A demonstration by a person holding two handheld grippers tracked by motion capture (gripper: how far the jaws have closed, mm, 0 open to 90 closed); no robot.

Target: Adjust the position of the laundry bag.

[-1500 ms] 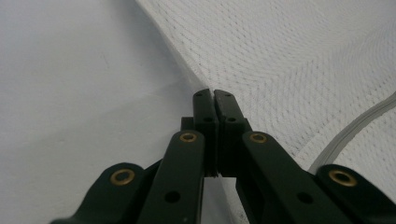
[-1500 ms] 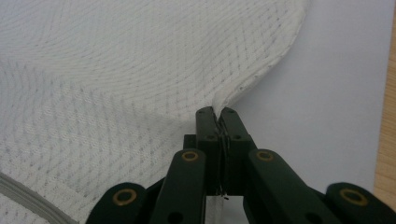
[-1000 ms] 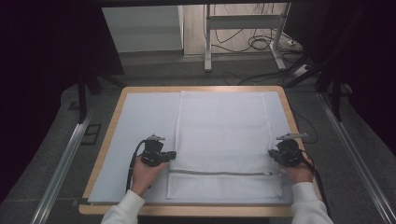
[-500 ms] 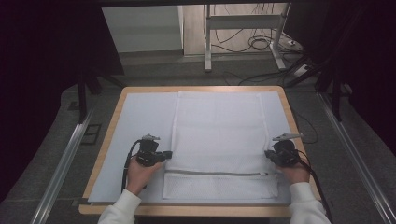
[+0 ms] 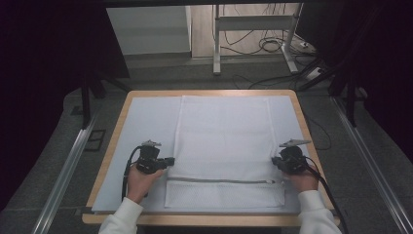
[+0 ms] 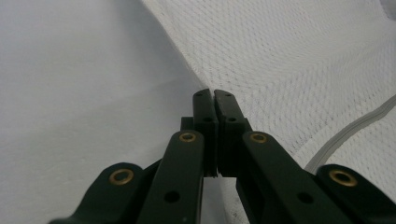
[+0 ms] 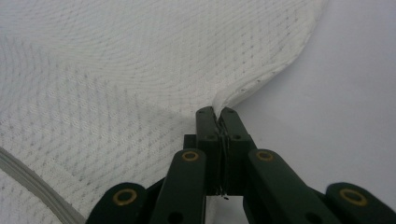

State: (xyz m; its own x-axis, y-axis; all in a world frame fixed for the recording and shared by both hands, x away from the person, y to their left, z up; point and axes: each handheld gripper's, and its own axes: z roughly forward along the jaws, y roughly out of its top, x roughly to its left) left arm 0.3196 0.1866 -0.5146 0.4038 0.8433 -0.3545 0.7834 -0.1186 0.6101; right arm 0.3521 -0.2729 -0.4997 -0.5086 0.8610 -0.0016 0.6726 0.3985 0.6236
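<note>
Here, nearest to me, my left gripper and my right gripper sit at the two side hems of the large white mesh laundry bag, which lies flat on the pale grey mat covering the wooden-rimmed table. In the right gripper view my right gripper has its jaws pressed together with the bag's thick folded hem pinched between the tips and lifted into a small peak. In the left gripper view my left gripper is also closed, tips meeting right at the bag's edge; a sliver of hem seems caught there, but I cannot tell for certain.

I judge this bag to be very light, limp and floppy: it will sag and drape rather than keep its shape, so both sides need to move together. The open net may snag or stretch, so the doubled hem is the sound place to grip, as is the pale grey zipper band running across the near end.

Farther off, the rest of the bag stretches smooth towards the table's far edge, and beyond that a metal stand with loose cables stands on the floor.
</note>
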